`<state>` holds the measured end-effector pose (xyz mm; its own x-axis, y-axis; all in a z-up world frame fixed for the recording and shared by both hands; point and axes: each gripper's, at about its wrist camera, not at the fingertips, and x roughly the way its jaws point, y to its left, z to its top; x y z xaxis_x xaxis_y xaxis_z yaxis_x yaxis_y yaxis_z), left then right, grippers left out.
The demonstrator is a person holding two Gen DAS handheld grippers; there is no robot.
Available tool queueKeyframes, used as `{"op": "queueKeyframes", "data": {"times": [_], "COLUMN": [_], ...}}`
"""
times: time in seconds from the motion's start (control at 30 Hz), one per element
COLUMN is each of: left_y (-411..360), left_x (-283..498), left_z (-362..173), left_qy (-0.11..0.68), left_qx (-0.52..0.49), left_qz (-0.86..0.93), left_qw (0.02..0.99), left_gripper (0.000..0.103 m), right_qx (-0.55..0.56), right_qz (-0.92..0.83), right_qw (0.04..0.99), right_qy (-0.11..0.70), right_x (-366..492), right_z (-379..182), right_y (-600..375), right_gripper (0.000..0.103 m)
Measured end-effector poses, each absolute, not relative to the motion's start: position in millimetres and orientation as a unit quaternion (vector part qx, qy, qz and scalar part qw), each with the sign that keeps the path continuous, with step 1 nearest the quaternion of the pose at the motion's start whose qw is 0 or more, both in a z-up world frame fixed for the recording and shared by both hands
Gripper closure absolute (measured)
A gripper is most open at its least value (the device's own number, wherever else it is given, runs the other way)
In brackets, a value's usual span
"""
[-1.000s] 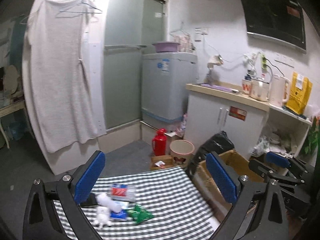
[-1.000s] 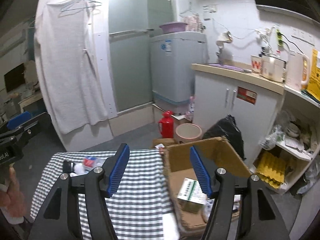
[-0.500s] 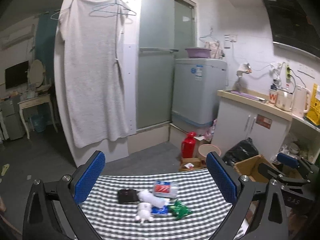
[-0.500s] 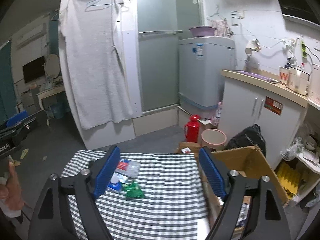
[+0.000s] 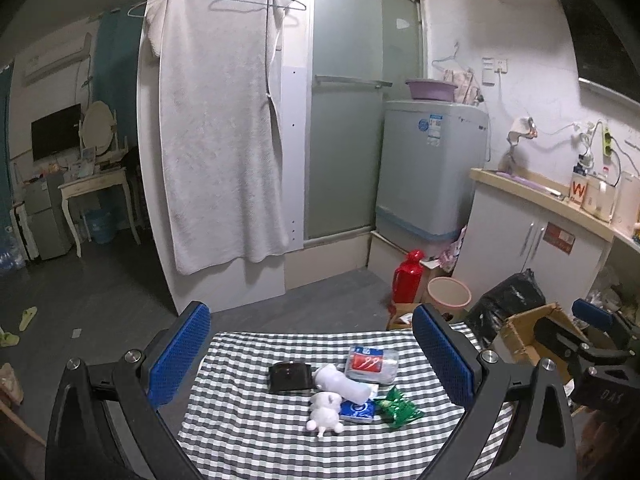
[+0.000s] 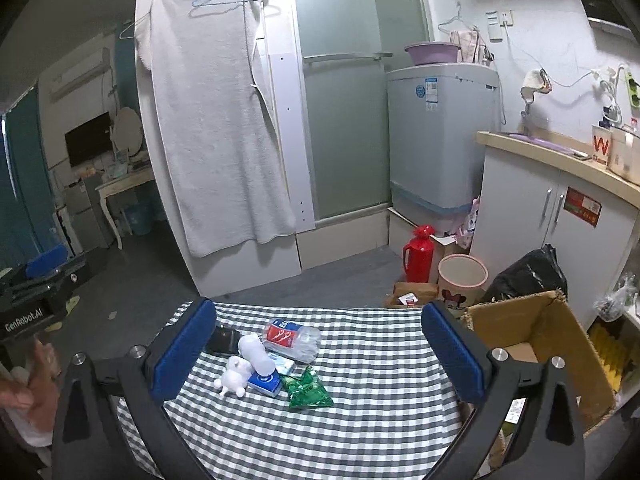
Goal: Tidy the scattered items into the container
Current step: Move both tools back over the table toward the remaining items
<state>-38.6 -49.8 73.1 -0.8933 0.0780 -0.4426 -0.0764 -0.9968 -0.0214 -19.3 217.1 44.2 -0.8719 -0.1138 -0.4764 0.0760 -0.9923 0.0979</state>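
Scattered items lie on a checked tablecloth (image 5: 248, 432): a black wallet (image 5: 290, 377), a white roll (image 5: 340, 382), a clear packet with a red label (image 5: 370, 363), a white plush toy (image 5: 325, 410), a blue packet (image 5: 358, 411) and a green snack bag (image 5: 398, 407). The right wrist view shows the same heap, with the green bag (image 6: 306, 390) and plush (image 6: 234, 376). An open cardboard box (image 6: 540, 344) stands right of the table. My left gripper (image 5: 312, 360) and right gripper (image 6: 320, 352) are open and empty, above the table's near side.
Past the table's far right corner are a red thermos (image 6: 418, 254), a pink bin (image 6: 462, 280) and a black rubbish bag (image 6: 530, 274). A white cabinet (image 6: 560, 216) and a washing machine (image 6: 440, 136) stand behind. A towel (image 6: 216, 128) hangs on the wall.
Both views have swung left, from the cardboard box towards the items on the table, which now lie centred between the fingers. Both grippers stayed open and empty.
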Motion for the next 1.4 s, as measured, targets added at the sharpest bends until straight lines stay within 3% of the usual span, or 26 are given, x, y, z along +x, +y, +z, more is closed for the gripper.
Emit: {"op": "queueKeyframes", "data": {"times": [1.4], "left_y": [-65.1], "left_x": [-137.5], "left_z": [-74.6], "left_qy": [-0.012], "left_qx": [-0.369], "left_qz": [0.929], "left_qw": [0.032], "left_gripper": [0.000], "right_qx": [0.389], "right_qz": [-0.919], "right_qw": [0.056], "right_qy": [-0.005], "right_x": [-125.4], "right_z": [-89.3], "right_y": [190.3], "right_gripper": [0.000]}}
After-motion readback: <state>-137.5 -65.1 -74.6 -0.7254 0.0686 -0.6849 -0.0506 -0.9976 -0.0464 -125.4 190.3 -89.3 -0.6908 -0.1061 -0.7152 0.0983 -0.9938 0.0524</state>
